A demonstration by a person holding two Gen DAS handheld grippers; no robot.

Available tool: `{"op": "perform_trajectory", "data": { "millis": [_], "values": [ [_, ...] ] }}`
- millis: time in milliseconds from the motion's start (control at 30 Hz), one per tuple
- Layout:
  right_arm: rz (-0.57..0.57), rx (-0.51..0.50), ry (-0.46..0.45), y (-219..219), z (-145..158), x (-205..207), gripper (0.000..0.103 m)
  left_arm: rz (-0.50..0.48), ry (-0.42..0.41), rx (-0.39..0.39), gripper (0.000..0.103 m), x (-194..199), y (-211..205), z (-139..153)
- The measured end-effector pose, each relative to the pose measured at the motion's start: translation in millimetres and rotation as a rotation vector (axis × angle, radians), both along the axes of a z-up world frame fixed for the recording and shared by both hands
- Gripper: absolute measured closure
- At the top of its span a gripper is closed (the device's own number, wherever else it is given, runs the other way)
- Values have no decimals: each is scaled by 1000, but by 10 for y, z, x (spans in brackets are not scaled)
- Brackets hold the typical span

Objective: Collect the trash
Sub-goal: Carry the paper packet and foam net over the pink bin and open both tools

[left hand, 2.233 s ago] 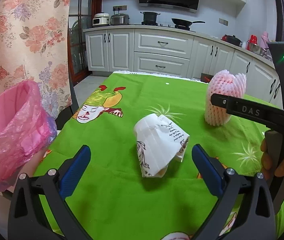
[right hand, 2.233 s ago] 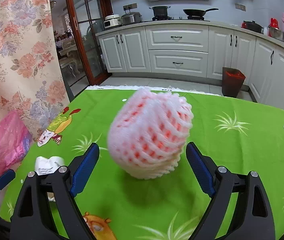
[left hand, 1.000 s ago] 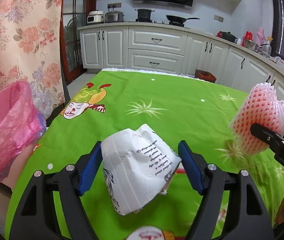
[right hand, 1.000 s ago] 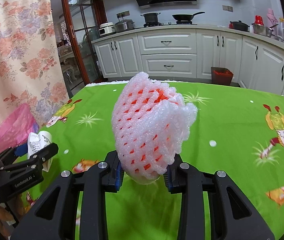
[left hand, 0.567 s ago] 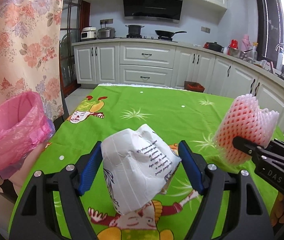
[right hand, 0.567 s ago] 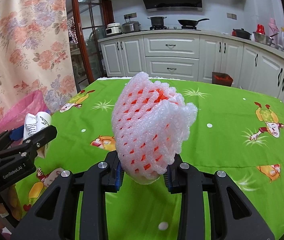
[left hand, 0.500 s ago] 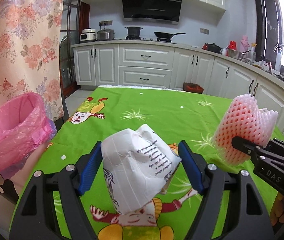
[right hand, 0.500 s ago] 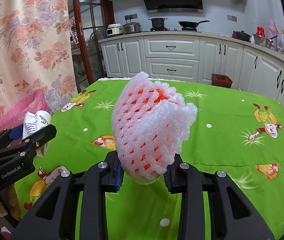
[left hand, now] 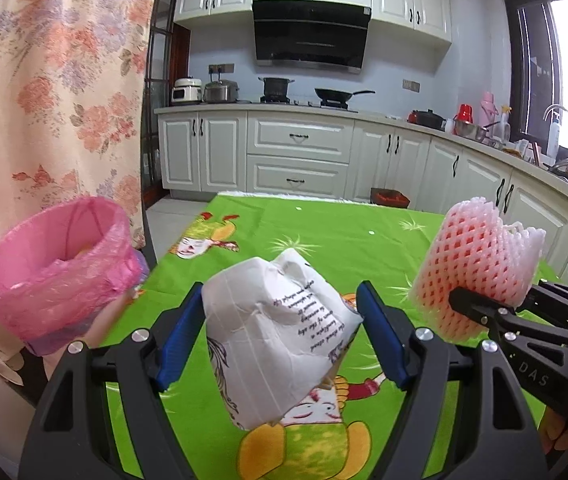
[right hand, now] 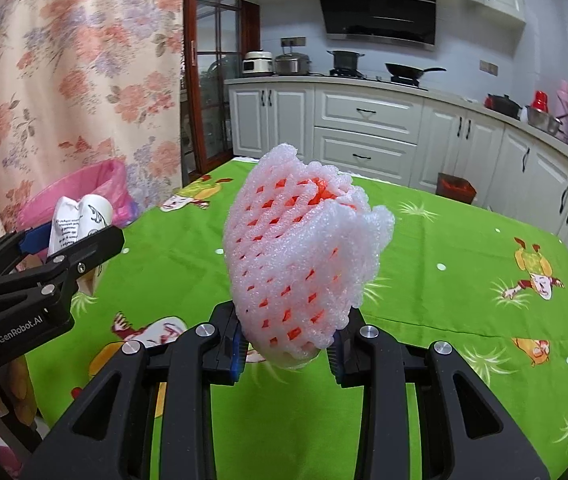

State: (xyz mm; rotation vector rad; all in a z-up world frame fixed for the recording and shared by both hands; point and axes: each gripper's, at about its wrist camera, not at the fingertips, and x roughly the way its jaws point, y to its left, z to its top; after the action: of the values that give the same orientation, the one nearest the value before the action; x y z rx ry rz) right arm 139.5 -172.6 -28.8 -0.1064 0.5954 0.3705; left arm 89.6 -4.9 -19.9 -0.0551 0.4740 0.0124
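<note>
My left gripper (left hand: 281,340) is shut on a crumpled white paper wrapper (left hand: 275,332) and holds it above the green tablecloth (left hand: 324,240). The wrapper also shows in the right wrist view (right hand: 77,222). My right gripper (right hand: 290,346) is shut on a pink-white foam fruit net (right hand: 304,252), lifted off the table; the net also shows at the right of the left wrist view (left hand: 476,272). A bin lined with a pink bag (left hand: 55,264) stands open off the table's left edge, left of both grippers, and shows in the right wrist view (right hand: 83,188).
A floral curtain (left hand: 43,100) hangs behind the bin. White kitchen cabinets (left hand: 300,156) and a small red bin (left hand: 390,198) stand beyond the table's far edge. The tablecloth has cartoon prints (right hand: 536,268).
Both grippers closed on their items and lifted them off the table. Since half a second ago both have risen further and shifted left, nearer the pink bin.
</note>
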Motion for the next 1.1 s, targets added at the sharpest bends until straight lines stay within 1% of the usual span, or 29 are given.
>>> {"op": "perform_trajectory", "data": {
  "millis": [233, 433, 767, 900, 1100],
  "values": [
    [58, -10, -16, 258, 66, -78, 71, 7, -44, 39, 29, -208, 189, 94],
    [128, 15, -22, 515, 90, -125, 71, 38, -53, 49, 29, -281, 448, 115],
    [255, 27, 8, 1043, 78, -122, 71, 120, -41, 25, 29, -373, 1081, 81],
    [302, 39, 5, 1252, 133, -67, 71, 149, -57, 56, 29, -446, 1261, 137],
    [377, 65, -6, 1598, 242, 67, 71, 211, -68, 70, 29, -465, 1611, 265]
  ]
}}
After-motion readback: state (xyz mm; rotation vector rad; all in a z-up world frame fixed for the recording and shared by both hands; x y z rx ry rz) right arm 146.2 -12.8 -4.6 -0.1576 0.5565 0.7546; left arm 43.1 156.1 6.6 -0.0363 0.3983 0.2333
